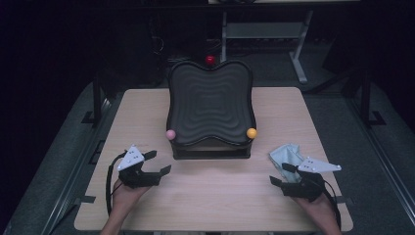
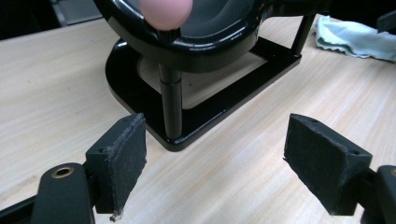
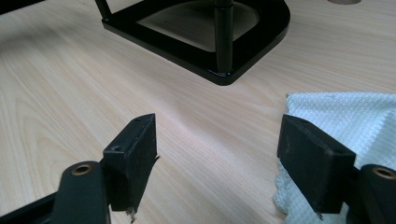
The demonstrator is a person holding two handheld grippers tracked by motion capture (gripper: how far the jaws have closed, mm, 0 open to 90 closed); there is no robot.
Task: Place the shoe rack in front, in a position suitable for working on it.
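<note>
A black wavy tray (image 1: 210,103) on a black stand (image 1: 211,152) sits mid-table, with a pink ball (image 1: 170,134) at its front left corner, an orange ball (image 1: 251,132) at its front right and a red ball (image 1: 210,59) at the back. My left gripper (image 1: 160,162) rests open near the stand's front left; its view looks at the pink ball (image 2: 166,11) and the stand's post (image 2: 171,105). My right gripper (image 1: 282,174) is open, low over the table beside a pale blue cloth (image 1: 286,155); the cloth (image 3: 348,121) lies by its right jaw.
The light wooden table (image 1: 215,196) has bare surface in front of the stand between my two grippers. Beyond the table are dark floor mats and a white desk frame (image 1: 298,54) at the back.
</note>
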